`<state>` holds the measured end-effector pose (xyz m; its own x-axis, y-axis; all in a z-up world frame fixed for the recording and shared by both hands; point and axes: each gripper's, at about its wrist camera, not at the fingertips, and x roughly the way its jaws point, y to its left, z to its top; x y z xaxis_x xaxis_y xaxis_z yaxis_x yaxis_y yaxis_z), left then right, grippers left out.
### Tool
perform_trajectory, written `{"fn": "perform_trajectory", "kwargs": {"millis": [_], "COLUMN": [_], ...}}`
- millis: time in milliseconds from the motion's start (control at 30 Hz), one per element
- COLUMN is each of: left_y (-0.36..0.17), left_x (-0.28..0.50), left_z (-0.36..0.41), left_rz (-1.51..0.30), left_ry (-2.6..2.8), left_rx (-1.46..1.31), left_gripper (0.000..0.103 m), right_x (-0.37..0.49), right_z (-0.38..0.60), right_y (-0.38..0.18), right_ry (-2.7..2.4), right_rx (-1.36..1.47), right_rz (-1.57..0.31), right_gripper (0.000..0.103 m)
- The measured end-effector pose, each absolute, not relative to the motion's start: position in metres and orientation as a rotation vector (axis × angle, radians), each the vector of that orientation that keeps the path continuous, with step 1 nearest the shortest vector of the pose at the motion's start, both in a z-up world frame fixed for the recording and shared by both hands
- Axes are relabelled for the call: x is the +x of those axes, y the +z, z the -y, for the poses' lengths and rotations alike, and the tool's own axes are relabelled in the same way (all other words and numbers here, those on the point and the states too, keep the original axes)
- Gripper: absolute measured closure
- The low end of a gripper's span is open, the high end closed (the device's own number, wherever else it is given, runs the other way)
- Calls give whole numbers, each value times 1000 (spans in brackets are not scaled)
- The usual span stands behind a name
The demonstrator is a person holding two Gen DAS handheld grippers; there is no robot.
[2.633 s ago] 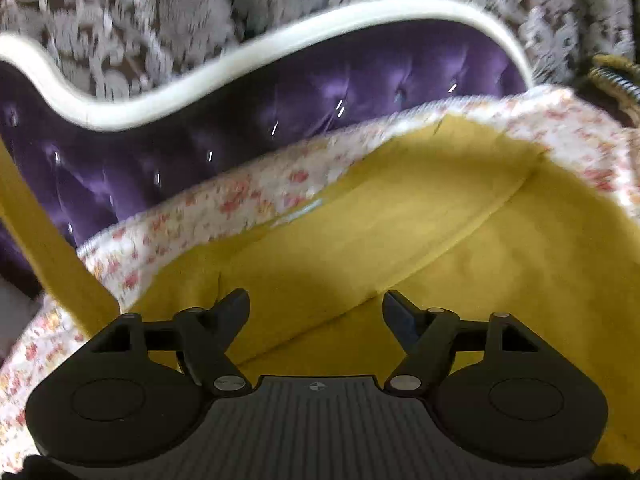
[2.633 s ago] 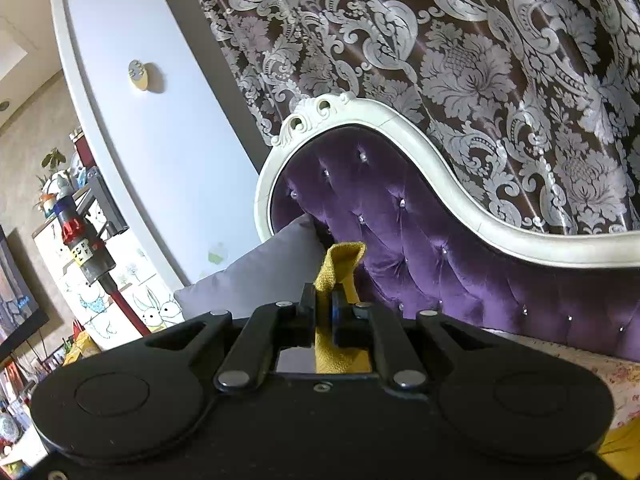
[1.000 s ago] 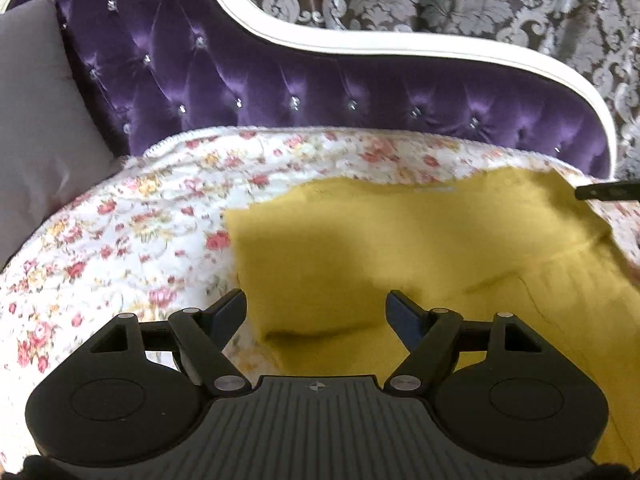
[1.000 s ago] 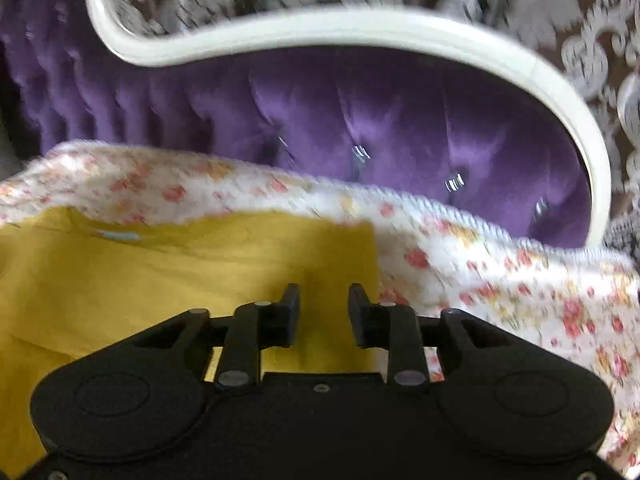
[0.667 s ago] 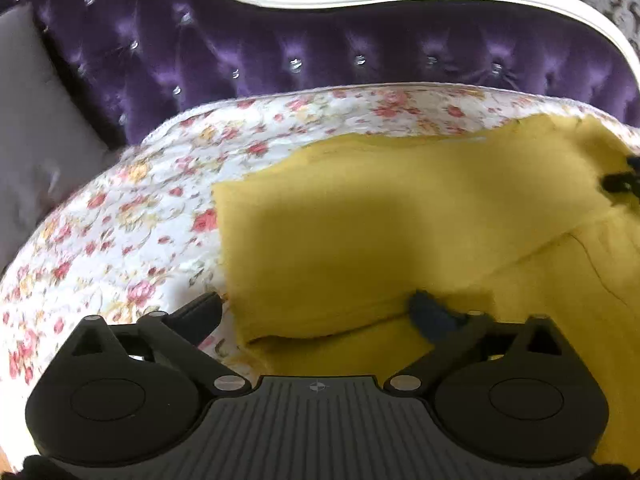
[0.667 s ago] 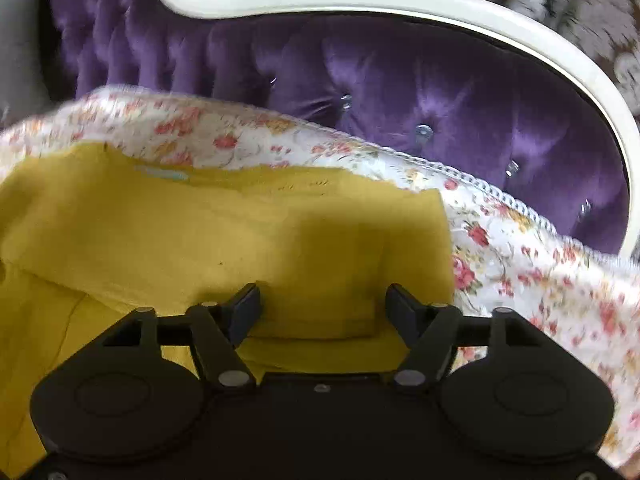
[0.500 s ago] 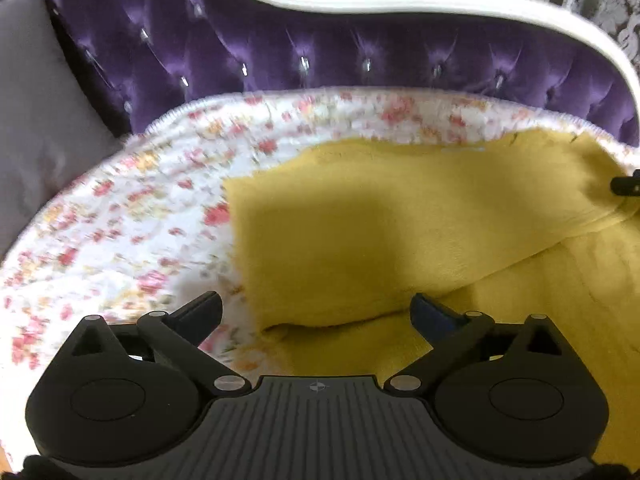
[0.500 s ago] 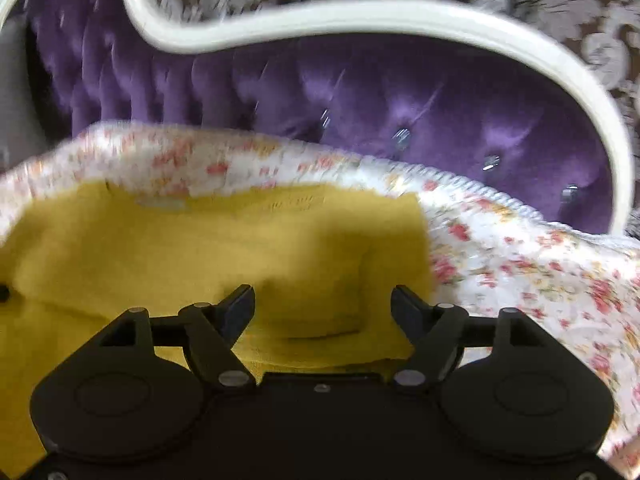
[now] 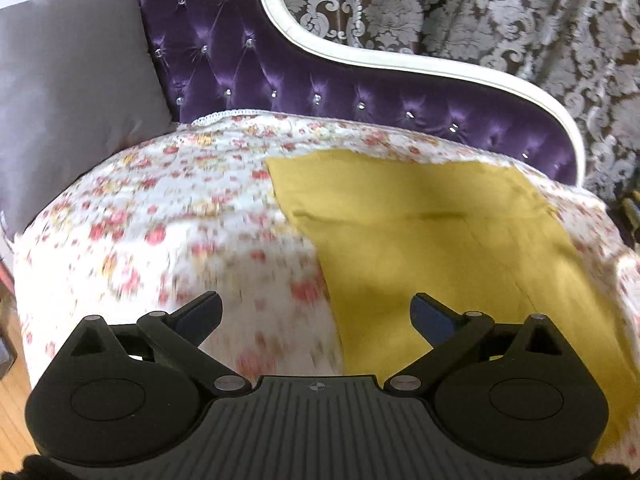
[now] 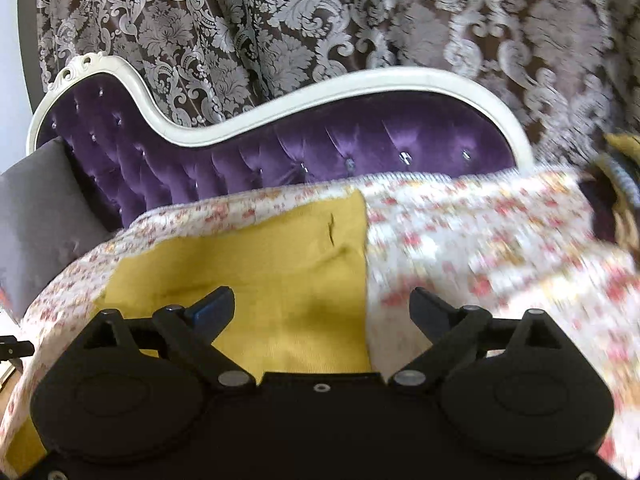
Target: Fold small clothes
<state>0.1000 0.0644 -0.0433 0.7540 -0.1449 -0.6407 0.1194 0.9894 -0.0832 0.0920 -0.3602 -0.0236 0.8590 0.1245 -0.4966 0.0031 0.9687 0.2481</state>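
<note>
Grey cushion (image 9: 68, 80) is seen far left, propped against the purple tufted sofa back (image 9: 320, 92); not involved.

Left gripper (image 9: 316, 316): jaws are spread wide, nothing is held between them. Floral cover (image 9: 160, 208) lies under its left finger, the garment's left edge under its right finger. No contact with the cloth is visible.

Yellow garment (image 9: 420, 232): laid flat on the floral cover, centre-right in the left wrist view, near the sofa back. A horizontal crease/edge is visible across it, so the far portion is judged to be turned over onto the rest – one fold taken as done. Outline is roughly rectangular, edges fairly straight, a small wrinkle near the right corner in the right wrist view.

Right gripper (image 10: 322, 310): jaws are opening, almost fully apart; nothing is pinched. Garment's right edge runs between the fingers, cloth lying below and untouched.

Status (judgement): garment is released by both grippers, first fold in place. Piece is still wide; at least one more fold across its width is probably left, then smoothing. Striped dark item (image 10: 616, 176) at far right edge cannot be identified.
</note>
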Motion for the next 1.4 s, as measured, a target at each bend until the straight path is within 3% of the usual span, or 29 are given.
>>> {"fn": "perform_trajectory", "kwargs": {"millis": [433,1067,1133,1200,1233,1333,1367,1400], "left_y": [-67,-85,-85,-84,-84,-82,-81,-80], "left_x": [26,11,10,10,9,7,6,5], "left_z": [-44,-38,-39,-40,-39,-40,-41,-42], "left_rz": [-737,-749,-747,-745,-746,-744,-743,-742], "left_ry": [-180,-190,-192,-192,-190,-176,-171,-161], "left_rx": [-73,-65,-71,-74,-73,-70,-72,-71], "left_gripper": [1,2,2,4,5,12,19,25], "right_x": [2,-8,-7,-6,-5,-3,-3,-4], "right_z": [369,388,390,392,392,389,387,385], "right_y": [-67,-114,-115,-116,-116,-115,-114,-113], "right_ry": [33,102,115,121,121,120,115,116], "right_rx": [333,596,628,649,649,612,595,583], "right_rz": [-604,-652,-652,-653,-659,-679,-680,-676], "right_gripper": [8,10,19,37,42,71,87,89]}}
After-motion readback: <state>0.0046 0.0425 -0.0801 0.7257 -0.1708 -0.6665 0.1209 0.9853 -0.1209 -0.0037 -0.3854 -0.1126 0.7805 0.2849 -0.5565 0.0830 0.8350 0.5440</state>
